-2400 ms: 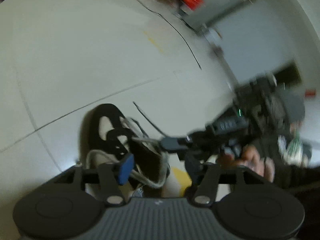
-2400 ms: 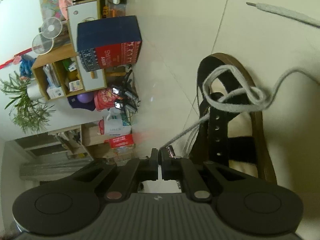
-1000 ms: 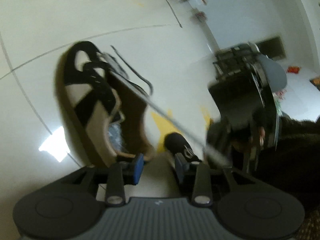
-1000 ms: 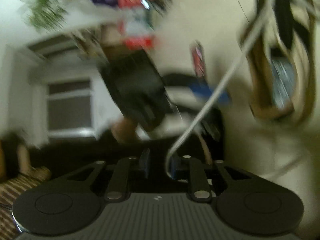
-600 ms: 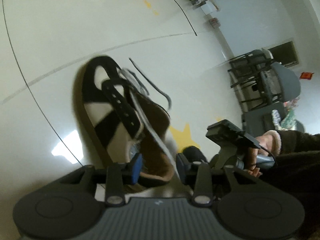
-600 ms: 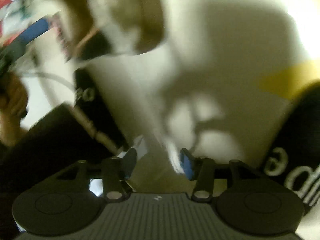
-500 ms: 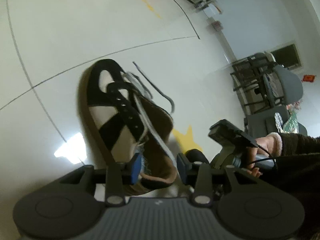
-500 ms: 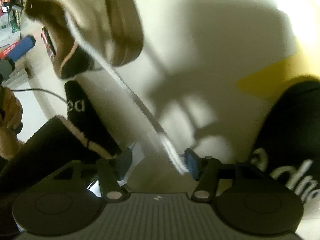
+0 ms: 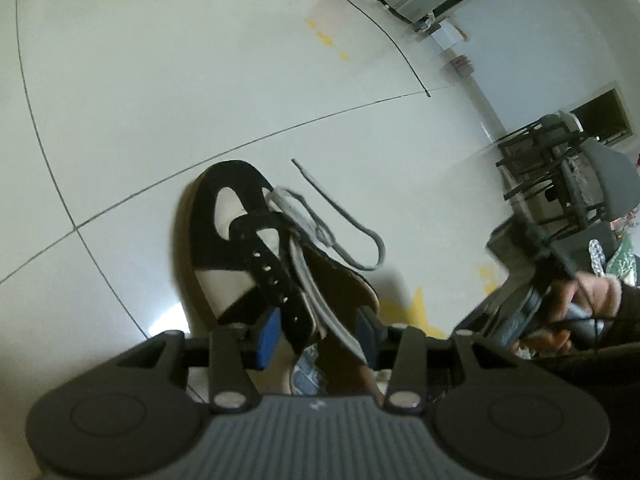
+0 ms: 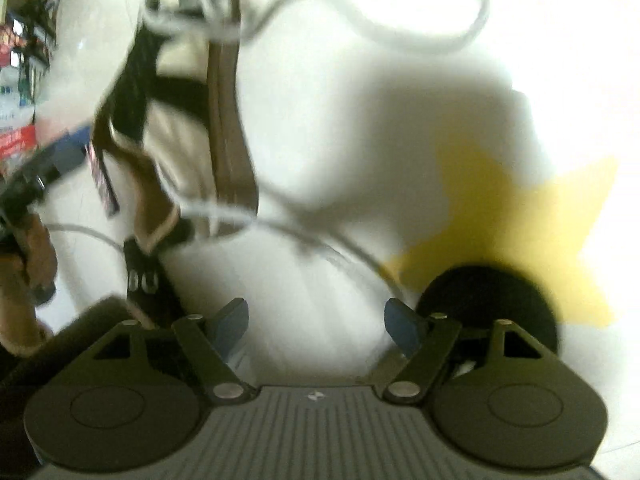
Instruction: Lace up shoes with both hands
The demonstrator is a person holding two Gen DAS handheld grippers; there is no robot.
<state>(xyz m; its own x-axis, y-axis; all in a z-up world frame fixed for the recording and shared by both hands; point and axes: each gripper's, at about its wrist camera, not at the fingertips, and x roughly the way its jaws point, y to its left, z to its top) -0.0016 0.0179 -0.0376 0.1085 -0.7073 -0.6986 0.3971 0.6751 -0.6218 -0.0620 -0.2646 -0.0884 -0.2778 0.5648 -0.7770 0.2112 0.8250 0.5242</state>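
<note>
Two grippers hung over the black-and-cream suede shoe (image 9: 244, 248) on the pale tiled floor (image 9: 160, 80). A second earlier the right gripper (image 10: 316, 326) had pinched the grey flat lace (image 9: 316, 280); now its jaws were opening wide, nothing between them, and the lace lay slack beside the shoe. The left gripper (image 9: 318, 334) sat half open around the shoe's collar, whether its pads pressed I could not tell. Probably a re-grip comes next; most eyelets looked unthreaded.

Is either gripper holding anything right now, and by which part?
Right gripper: nothing; its jaws are opening, the lace lies free ahead. Left gripper straddles the shoe at its collar; whether the pads press cannot be told.
</note>
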